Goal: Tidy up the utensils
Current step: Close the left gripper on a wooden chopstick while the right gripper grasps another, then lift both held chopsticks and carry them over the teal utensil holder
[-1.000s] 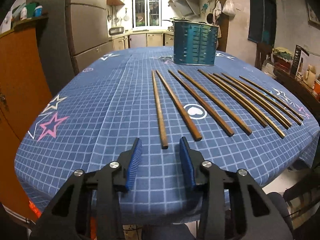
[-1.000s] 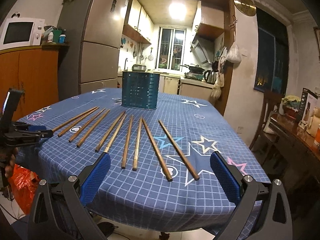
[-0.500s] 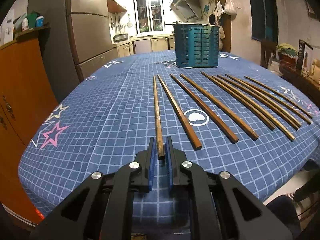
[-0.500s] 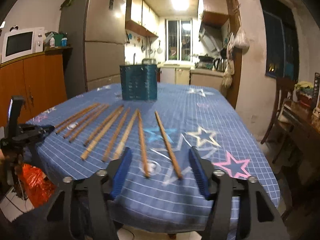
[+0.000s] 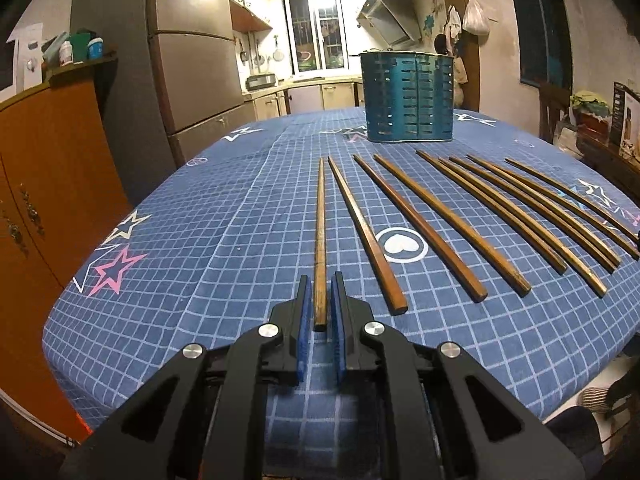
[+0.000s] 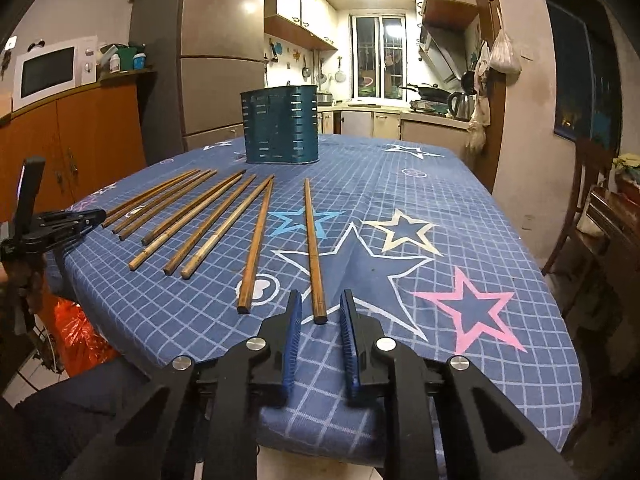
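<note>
Several brown wooden chopsticks lie side by side on the blue star-patterned tablecloth [image 5: 200,240]. A teal slotted utensil holder [image 5: 408,100] stands upright beyond them. My left gripper [image 5: 319,300] is shut on the near end of the leftmost chopstick [image 5: 320,220], which still lies flat. In the right wrist view, the near end of the rightmost chopstick [image 6: 311,240] sits between the blue pads of my right gripper [image 6: 320,308]. Those jaws are closing, with a gap on each side of the stick. The holder [image 6: 280,124] and the left gripper [image 6: 100,214] also show in this view.
The table's near edge runs just under both grippers. An orange cabinet [image 5: 48,168] and a fridge [image 5: 192,80] stand to the left. A wooden chair [image 6: 584,208] is at the right, and an orange bag [image 6: 76,332] lies on the floor at the lower left.
The left gripper closed on the leftmost chopstick's near end and stays there. The right gripper moved forward and down to the rightmost chopstick, its jaws narrowing from wide open.
</note>
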